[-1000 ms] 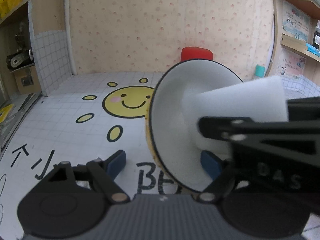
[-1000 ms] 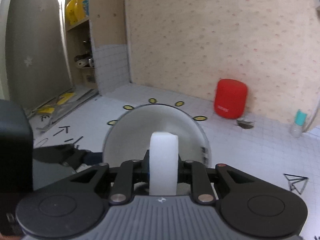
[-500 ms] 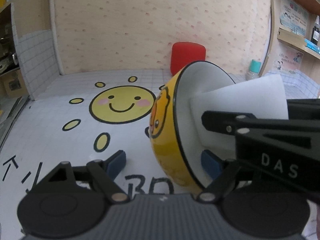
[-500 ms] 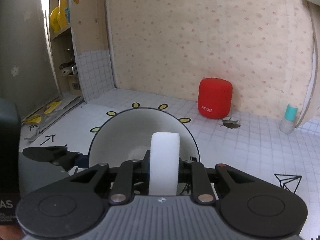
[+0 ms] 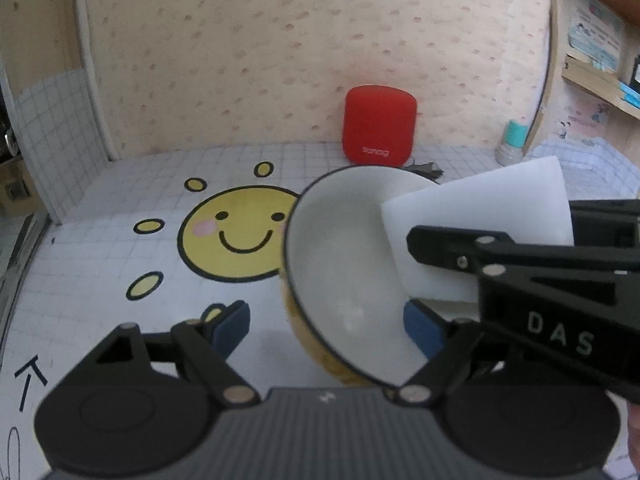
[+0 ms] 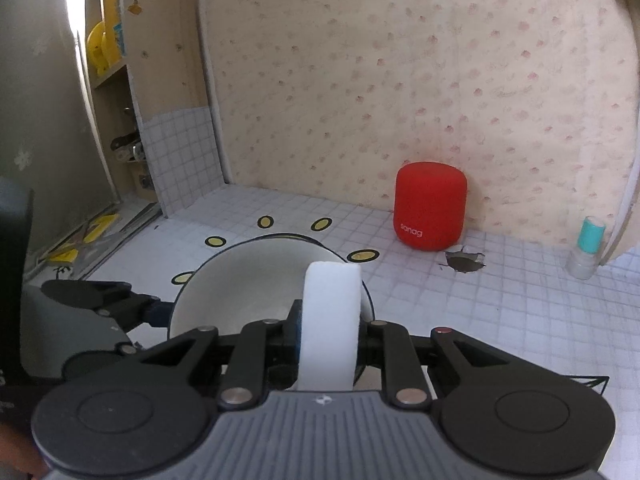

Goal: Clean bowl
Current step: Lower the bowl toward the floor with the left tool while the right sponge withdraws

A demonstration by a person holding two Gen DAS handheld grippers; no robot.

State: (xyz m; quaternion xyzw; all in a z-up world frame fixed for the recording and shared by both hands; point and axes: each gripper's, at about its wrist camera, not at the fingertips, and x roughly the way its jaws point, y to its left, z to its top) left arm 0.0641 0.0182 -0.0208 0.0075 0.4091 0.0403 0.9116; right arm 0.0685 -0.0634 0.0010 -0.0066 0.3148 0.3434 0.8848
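The left wrist view shows the bowl (image 5: pixel 344 280) tipped on edge between the left tongs (image 5: pixel 326 330), its yellow outside visible low down; those jaws are opening, and whether the blue pads (image 5: pixel 422 332) touch it is hard to tell. Only the right wrist view shows the right tongs (image 6: pixel 328 332) pinching the white sponge (image 6: pixel 330 320) edge-on inside the bowl. The red speaker (image 6: pixel 430 205) stands behind on the worktop (image 6: pixel 500 300). The sponge's rear end is hidden.
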